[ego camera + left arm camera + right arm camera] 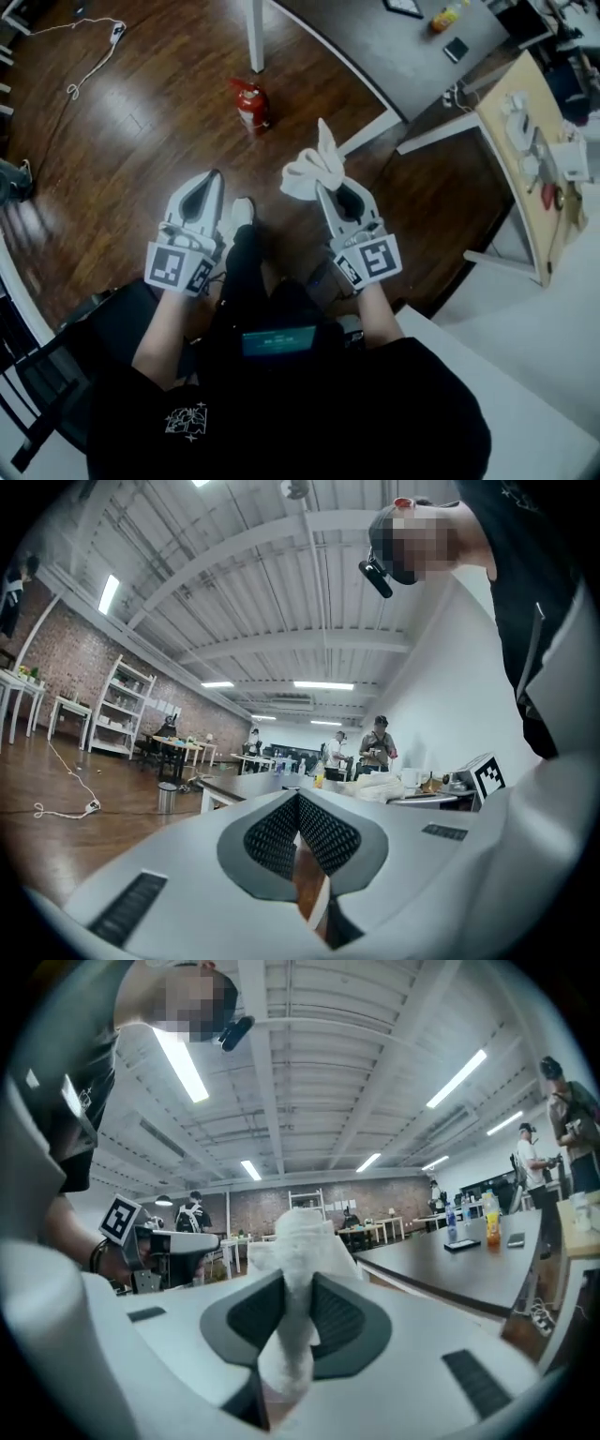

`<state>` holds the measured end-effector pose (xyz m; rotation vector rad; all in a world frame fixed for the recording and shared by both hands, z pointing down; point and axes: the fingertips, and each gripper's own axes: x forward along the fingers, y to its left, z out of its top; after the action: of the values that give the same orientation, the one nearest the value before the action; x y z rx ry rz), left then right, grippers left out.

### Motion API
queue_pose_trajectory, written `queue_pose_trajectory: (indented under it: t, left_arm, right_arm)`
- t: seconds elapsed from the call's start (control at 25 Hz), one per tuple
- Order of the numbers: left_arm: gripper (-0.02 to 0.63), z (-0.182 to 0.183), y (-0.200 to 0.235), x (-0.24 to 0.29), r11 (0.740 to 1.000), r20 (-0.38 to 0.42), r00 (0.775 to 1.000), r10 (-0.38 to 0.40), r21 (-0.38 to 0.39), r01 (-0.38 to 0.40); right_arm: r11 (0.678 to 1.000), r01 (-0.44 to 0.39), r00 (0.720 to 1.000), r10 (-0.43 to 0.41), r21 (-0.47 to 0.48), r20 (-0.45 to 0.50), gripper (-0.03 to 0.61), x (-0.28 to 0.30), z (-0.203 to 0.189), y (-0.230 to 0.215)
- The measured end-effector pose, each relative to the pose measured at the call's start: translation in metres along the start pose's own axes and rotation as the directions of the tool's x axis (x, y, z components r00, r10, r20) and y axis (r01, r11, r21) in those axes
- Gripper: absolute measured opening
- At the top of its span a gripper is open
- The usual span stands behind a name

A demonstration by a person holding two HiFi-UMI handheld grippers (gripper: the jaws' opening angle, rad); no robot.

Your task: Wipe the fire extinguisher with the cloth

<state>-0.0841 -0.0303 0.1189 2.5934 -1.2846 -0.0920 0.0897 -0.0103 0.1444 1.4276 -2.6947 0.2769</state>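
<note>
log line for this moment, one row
left tool: shut, empty | right tool: shut on cloth | fire extinguisher: on floor, not touched | wipe: not started

Two grippers are showing, the left gripper [214, 178] and the right gripper [325, 192]. One extinguisher [250, 103] is standing on the floor [141, 141], one cloth [314, 169] is sticking up, and one cord [116, 33] is lying loose.

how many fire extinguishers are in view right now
1. The red fire extinguisher sits on the wooden floor, just beside the white table leg. More could be hidden under the tables or outside the head view.
</note>
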Motion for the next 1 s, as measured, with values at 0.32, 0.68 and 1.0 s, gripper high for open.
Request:
queue_pose_trajectory:
  t: [0.32,0.68,1.0]
  left_arm:
    - [0.002,0.094,-0.154,-0.135,0.999,0.066,0.998,0.023,0.047,-0.026]
    - [0.002,0.072,-0.13,-0.138,0.993,0.056,0.993,0.103,0.059,-0.106]
    - [0.002,0.089,-0.131,-0.138,0.995,0.026,0.996,0.086,0.051,-0.087]
  right_arm:
    - [0.998,-0.052,0.998,0.05,0.025,0.049,0.094,-0.156,0.094,0.116]
    - [0.999,-0.037,0.999,0.036,0.019,0.038,0.094,-0.149,0.073,0.11]
    - [0.999,-0.04,0.997,0.038,0.027,0.063,0.094,-0.139,0.1,0.113]
